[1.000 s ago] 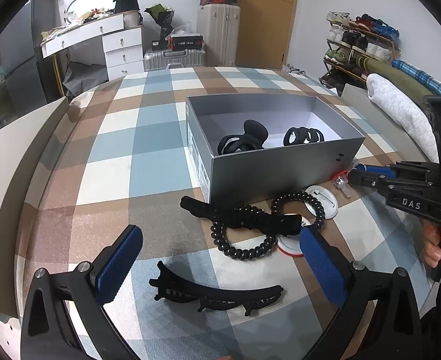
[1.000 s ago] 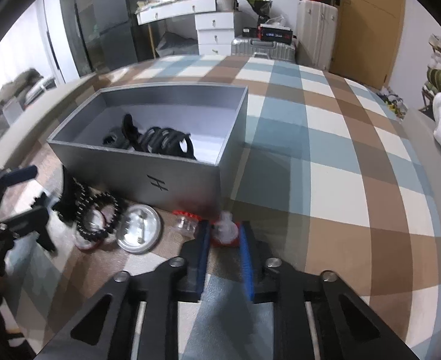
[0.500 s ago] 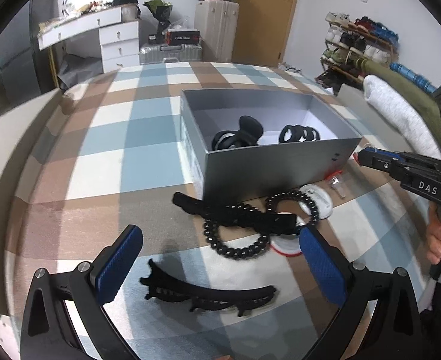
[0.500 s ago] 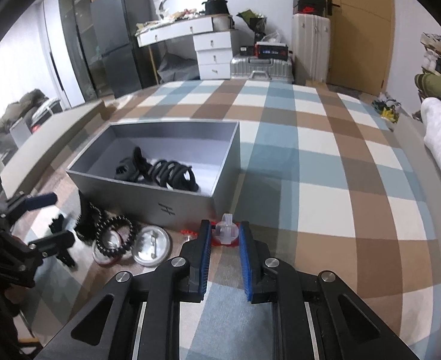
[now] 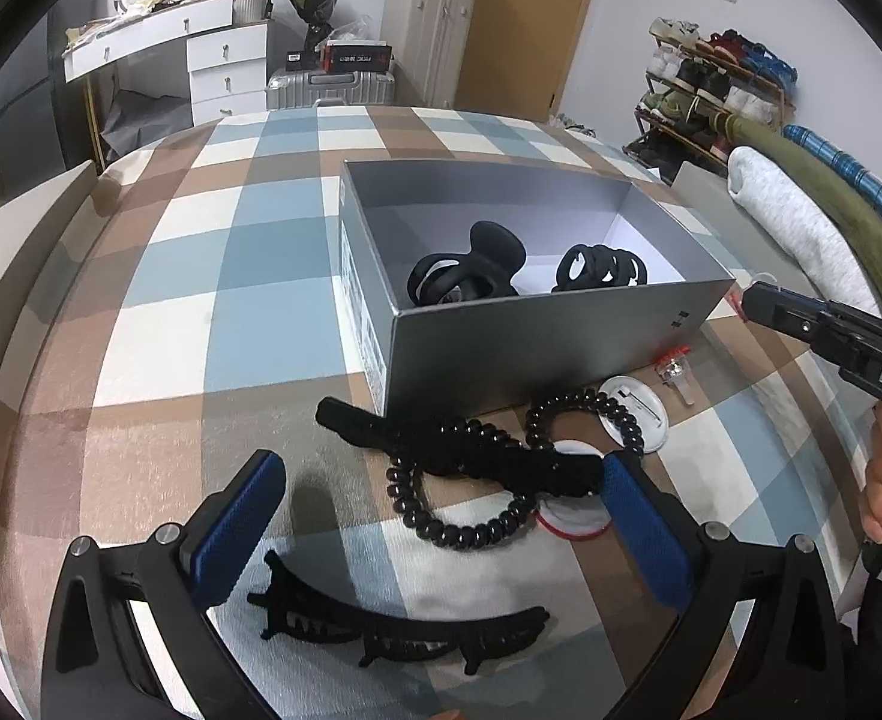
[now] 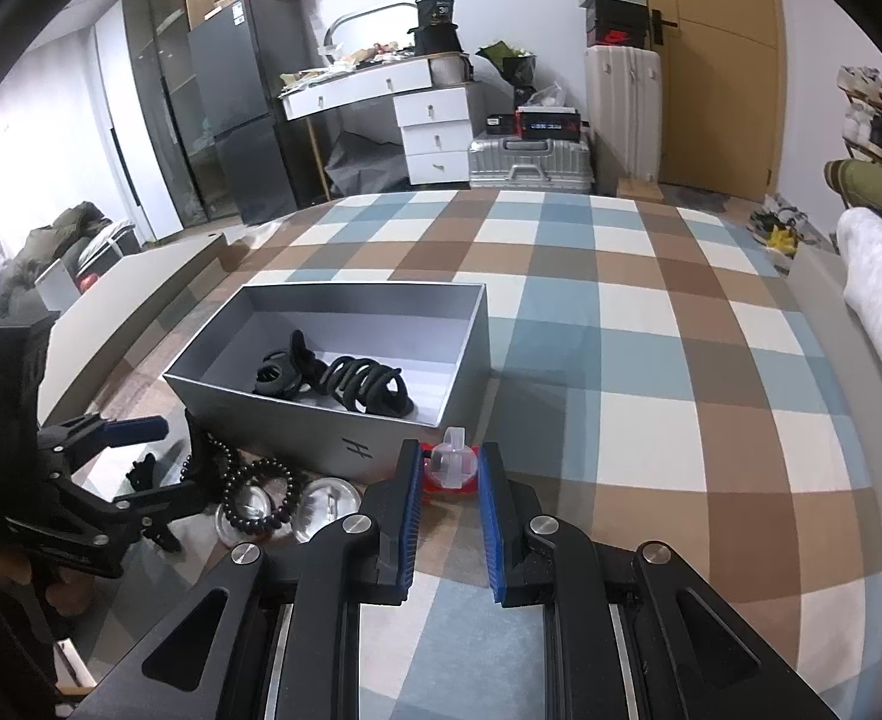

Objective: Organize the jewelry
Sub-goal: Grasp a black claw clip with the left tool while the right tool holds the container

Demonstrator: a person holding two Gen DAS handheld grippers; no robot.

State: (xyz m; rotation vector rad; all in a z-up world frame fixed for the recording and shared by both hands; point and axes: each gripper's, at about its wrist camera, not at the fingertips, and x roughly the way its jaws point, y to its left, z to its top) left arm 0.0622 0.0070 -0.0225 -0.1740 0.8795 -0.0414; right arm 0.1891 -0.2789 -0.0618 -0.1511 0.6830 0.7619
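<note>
Between the right gripper's (image 6: 450, 474) blue pads sits a small clear-and-red trinket (image 6: 452, 468), clenched and lifted up off the checkered cloth (image 6: 651, 360), hanging just past the near right corner of the grey box (image 6: 345, 420). A second ago that same trinket was still down on the cloth with the pads around it, and the box looked way bigger in that view, so the whole right gripper has come up and back.

Inside the box there's a black claw clip (image 5: 471, 270) at about 9 o'clock and a black ring bundle (image 5: 600, 264) at 3 o'clock, same as before.

The left gripper (image 5: 441, 516) is spread wide, holding nothing, same as earlier. Ahead of it at 12 o'clock lie a black coil hair tie (image 5: 459, 516), a long black hair clip (image 5: 459, 450), two round white discs (image 5: 639, 402) and another clear-red trinket (image 5: 675, 369). A flat black comb clip (image 5: 405, 630) lies right under its fingers.
</note>
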